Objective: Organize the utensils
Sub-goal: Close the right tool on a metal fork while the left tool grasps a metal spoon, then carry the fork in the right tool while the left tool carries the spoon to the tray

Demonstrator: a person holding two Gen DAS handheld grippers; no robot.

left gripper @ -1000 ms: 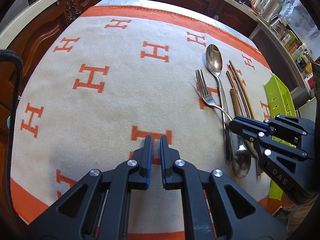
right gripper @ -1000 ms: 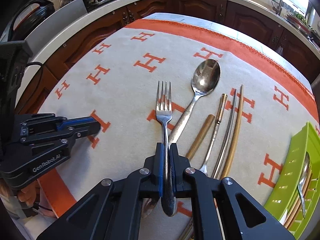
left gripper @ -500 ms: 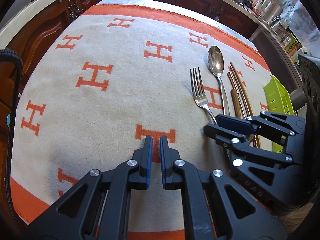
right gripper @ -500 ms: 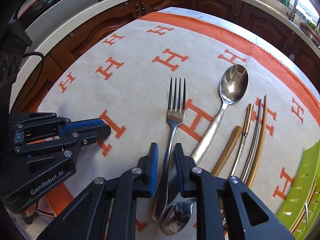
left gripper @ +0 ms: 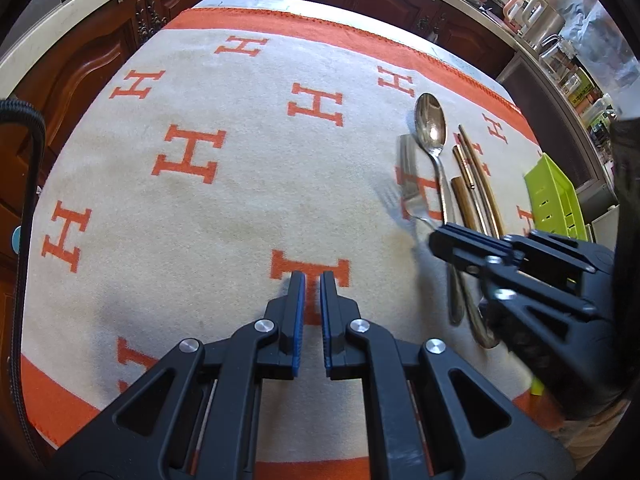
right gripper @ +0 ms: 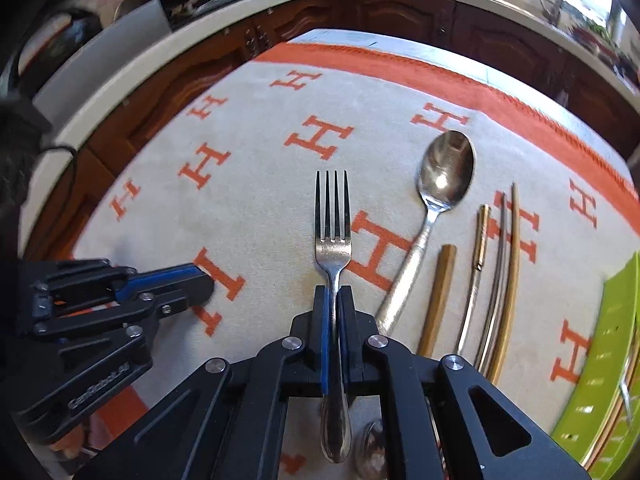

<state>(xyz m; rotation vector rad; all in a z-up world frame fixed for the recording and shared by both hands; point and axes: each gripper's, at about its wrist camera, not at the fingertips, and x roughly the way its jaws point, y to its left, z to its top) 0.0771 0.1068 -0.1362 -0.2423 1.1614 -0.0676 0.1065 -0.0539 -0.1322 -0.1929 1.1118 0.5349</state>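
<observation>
Orange-bordered H-print cloth (left gripper: pixel 200 220); dark wood cabinets (left gripper: pixel 100 64)

Both grippers — left gripper (left gripper: pixel 313 280), right gripper (right gripper: pixel 333 294) — black angular plastic frames, triangular cut-outs, silver round screws (left gripper: pixel 359 325), blue ribbed pads (left gripper: pixel 298 320). White "GenRobot.AI" lettering (right gripper: pixel 98 386) on left gripper's side.

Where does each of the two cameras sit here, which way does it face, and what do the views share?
Left wrist: on the left gripper, looking steeply down along its shut, empty fingers at the H-patterned cloth; the right gripper enters from the right edge.
Right wrist: on the right gripper, looking down along fingers shut on the fork; the left gripper shows at the left.
Shared: the cloth, fork, big spoon, chopsticks, green tray, and each other's gripper.
</observation>
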